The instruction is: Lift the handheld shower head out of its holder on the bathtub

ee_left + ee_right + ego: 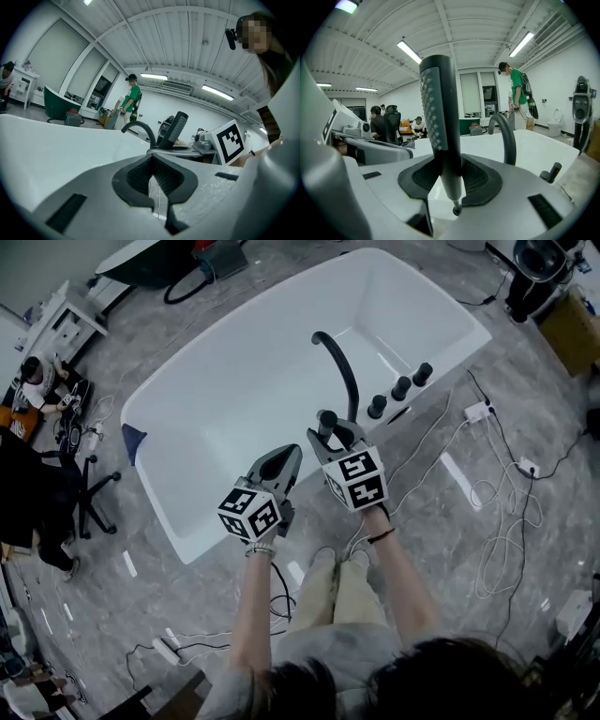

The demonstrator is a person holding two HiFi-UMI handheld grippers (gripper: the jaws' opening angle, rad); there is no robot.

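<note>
The white bathtub [234,381] fills the middle of the head view. My right gripper [330,430] [450,178] hovers over its near rim, shut on the handheld shower head [440,122] [327,420], a dark stick that stands upright between the pads. Its lower end [457,210] hangs free below the jaws. From the left gripper view the shower head [174,129] rises just right of the black arched spout [140,130] [339,362] [506,136]. My left gripper [281,457] [154,180] is close beside the right one, shut with nothing in it.
Three black knobs [400,388] sit on the tub's right rim. White cables and power strips [487,413] trail across the marble floor at the right. An office chair [89,498] and seated people are at the left. A person in green [518,93] stands beyond the tub.
</note>
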